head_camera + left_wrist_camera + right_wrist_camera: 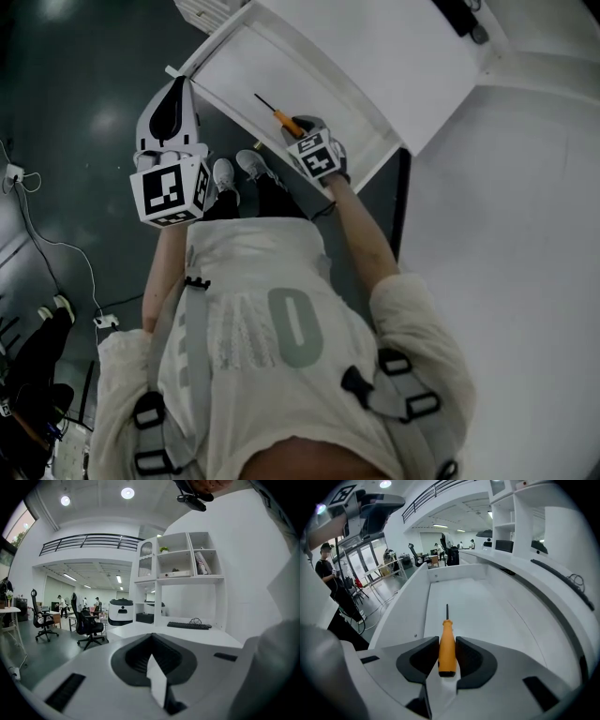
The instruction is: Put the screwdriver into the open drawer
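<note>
The screwdriver (446, 645) has an orange handle and a thin dark shaft. My right gripper (446, 654) is shut on its handle, the shaft pointing ahead into the open white drawer (459, 592). In the head view the screwdriver (286, 120) hangs over the drawer (234, 61), just past my right gripper (302, 129). My left gripper (172, 105) is held up at the left, outside the drawer's corner. Its jaws are pressed together with nothing between them, and my left gripper (152, 660) faces out across the room.
The drawer's front wall (309, 141) runs just below my right gripper. A white desk (506, 216) fills the right side. Dark floor (75, 112) lies to the left with cables and office chairs (86, 623). Shelves and a keyboard (187, 626) stand beyond the left gripper.
</note>
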